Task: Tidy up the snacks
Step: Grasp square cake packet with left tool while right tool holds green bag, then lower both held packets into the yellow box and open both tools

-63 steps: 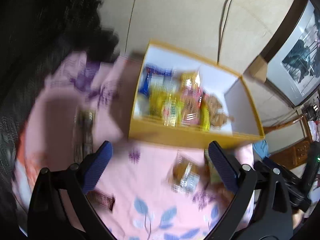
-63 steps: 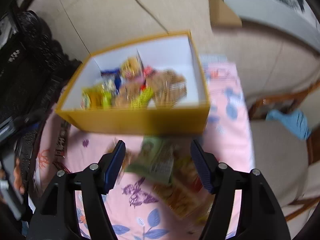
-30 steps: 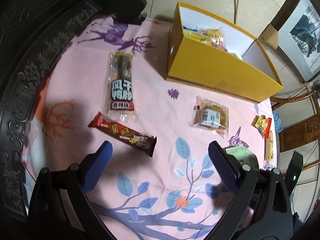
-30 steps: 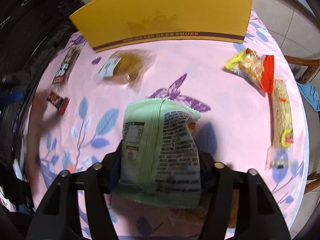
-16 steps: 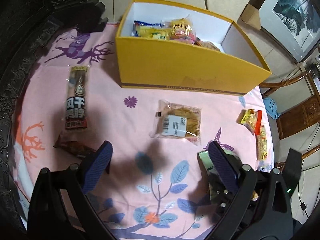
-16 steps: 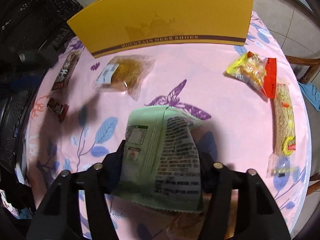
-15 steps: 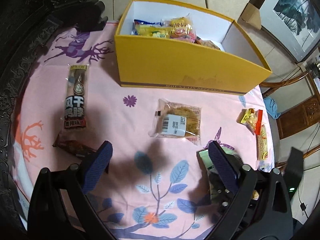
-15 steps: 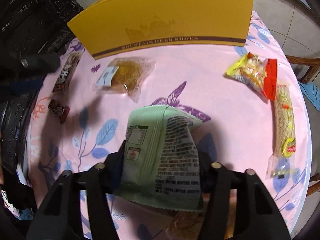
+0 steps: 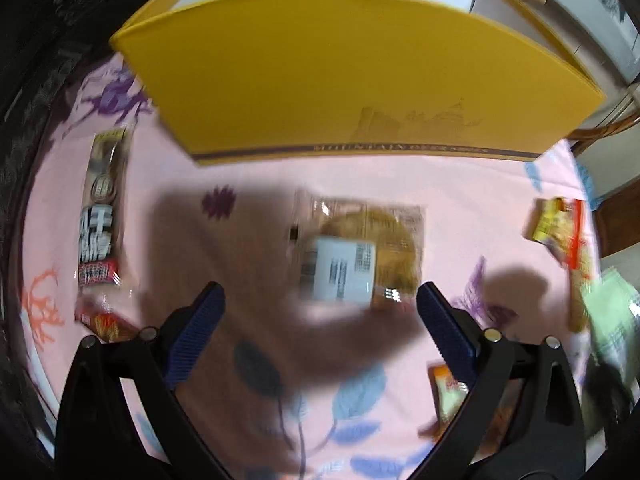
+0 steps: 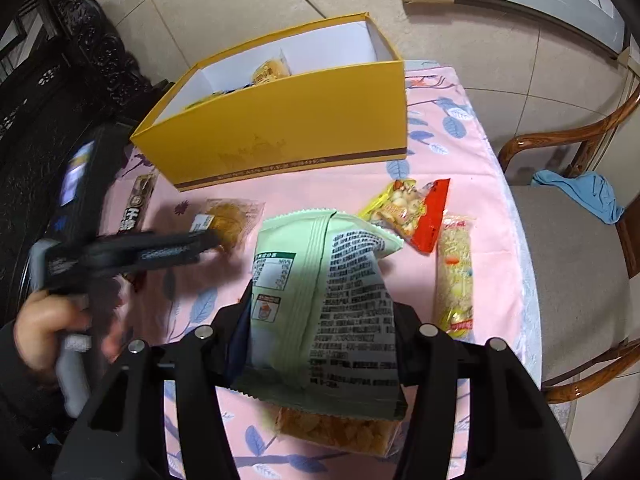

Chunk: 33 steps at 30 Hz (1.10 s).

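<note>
At the left edge of the right wrist view, a left hand (image 10: pixel 44 336) wrapped round the handle of the left gripper (image 10: pixel 210 240), its tips reaching over a clear-wrapped pastry packet (image 10: pixel 236 216) on the pink flowered cloth (image 10: pixel 472 152) of the table. Just left of that packet, a long dark packet (image 10: pixel 136 204) with white lettering, flat on the cloth. Behind both, across the upper middle, the open yellow box (image 10: pixel 288 132), a few snacks showing above its near wall.

In the lower middle, the right gripper (image 10: pixel 322 320) clenched on a pale green snack bag (image 10: pixel 320 292), jaws just been closing with the bag between them, bag upright and raised off the cloth. Directly beneath, a clear bag of chips (image 10: pixel 336 432) lying flat. Right of the green bag, a yellow and red nut packet (image 10: pixel 404 208), then a long clear bar packet (image 10: pixel 454 272) just beside it. Off the table at far right, a wooden chair (image 10: pixel 568 264) with a blue cloth (image 10: pixel 580 192) on its seat.

In the blurred left wrist view, left gripper released, fingers spread wide, pastry packet in the middle of the frame just ahead of the gap; touching or not, impossible to tell.
</note>
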Each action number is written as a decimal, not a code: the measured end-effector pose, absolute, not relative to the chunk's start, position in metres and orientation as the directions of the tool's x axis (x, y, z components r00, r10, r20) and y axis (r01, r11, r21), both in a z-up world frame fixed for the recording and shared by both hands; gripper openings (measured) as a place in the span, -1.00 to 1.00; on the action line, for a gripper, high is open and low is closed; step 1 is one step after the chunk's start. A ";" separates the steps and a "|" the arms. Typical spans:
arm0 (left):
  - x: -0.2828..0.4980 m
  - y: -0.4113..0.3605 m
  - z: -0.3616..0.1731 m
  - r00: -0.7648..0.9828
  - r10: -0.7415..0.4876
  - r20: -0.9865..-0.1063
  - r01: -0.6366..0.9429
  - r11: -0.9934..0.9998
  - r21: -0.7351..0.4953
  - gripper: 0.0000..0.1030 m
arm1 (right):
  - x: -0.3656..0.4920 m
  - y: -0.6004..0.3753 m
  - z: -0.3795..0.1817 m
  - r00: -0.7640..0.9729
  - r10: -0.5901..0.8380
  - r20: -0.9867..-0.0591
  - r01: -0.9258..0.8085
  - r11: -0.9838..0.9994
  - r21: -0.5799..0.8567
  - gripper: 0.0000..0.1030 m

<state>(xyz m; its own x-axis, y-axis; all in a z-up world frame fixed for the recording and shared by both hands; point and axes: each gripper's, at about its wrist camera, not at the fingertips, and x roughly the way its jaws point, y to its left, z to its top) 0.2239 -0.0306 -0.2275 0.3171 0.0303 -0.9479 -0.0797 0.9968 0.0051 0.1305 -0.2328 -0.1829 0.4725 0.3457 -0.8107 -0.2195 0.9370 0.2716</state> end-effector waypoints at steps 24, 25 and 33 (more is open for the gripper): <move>0.169 -0.015 -0.193 0.410 -0.093 -0.908 -0.111 0.982 -0.150 0.12 | 0.129 -0.211 -0.164 0.494 0.375 -0.784 -0.254 0.925 0.283 0.08; 0.164 -0.011 -0.186 0.418 -0.093 -0.904 -0.109 0.982 -0.151 0.12 | 0.129 -0.208 -0.162 0.497 0.376 -0.782 -0.261 0.924 0.279 0.08; 0.139 0.006 -0.142 0.474 -0.069 -0.878 -0.121 0.982 -0.142 0.12 | 0.123 -0.182 -0.143 0.505 0.400 -0.764 -0.319 0.910 0.265 0.08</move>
<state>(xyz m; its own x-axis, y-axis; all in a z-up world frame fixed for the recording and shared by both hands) 0.1388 0.0062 -0.1417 0.4736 -0.0688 -0.8781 -0.1210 0.9824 -0.1422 0.1230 -0.1818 -0.1432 0.5054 0.4004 -0.7644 -0.3195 0.9097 0.2653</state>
